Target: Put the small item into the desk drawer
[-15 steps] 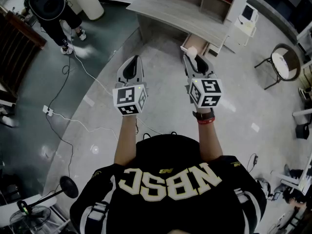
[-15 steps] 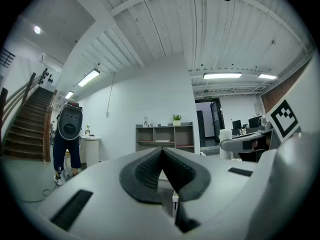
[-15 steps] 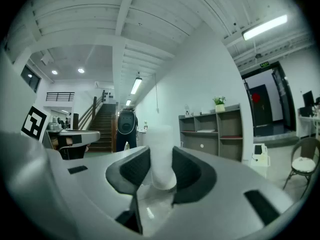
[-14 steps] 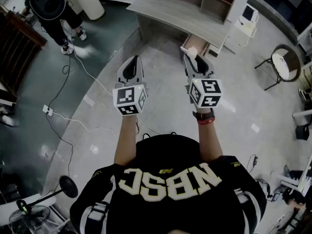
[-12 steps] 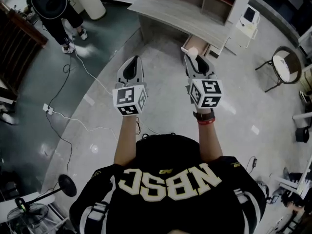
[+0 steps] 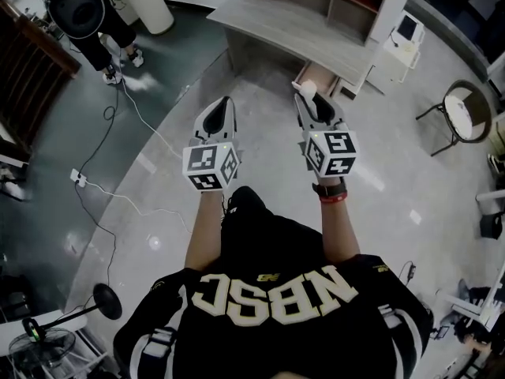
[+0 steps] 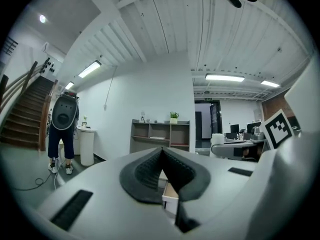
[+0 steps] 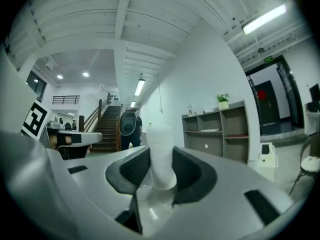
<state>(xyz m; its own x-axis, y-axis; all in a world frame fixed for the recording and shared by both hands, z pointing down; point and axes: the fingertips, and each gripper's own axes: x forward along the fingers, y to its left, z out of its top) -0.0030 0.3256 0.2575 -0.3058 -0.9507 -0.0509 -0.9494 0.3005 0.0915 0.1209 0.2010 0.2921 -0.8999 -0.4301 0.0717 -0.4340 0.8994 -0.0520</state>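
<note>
Right gripper view shows the right gripper (image 8: 161,171) clamped on the small white item (image 8: 160,151), which stands upright between the pads. The left gripper (image 7: 161,159) is closed with nothing in it. The open drawer (image 6: 316,75) under the desk (image 6: 292,24) lies ahead, apart from the item. The risk, I'd say: a loose pinch drops it on the floor, or a release falls short of the drawer. Count: one item, one drawer, two grippers.

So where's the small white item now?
The small white item sits clamped in the right gripper, head view right of centre, before the open drawer of the grey desk.
</note>
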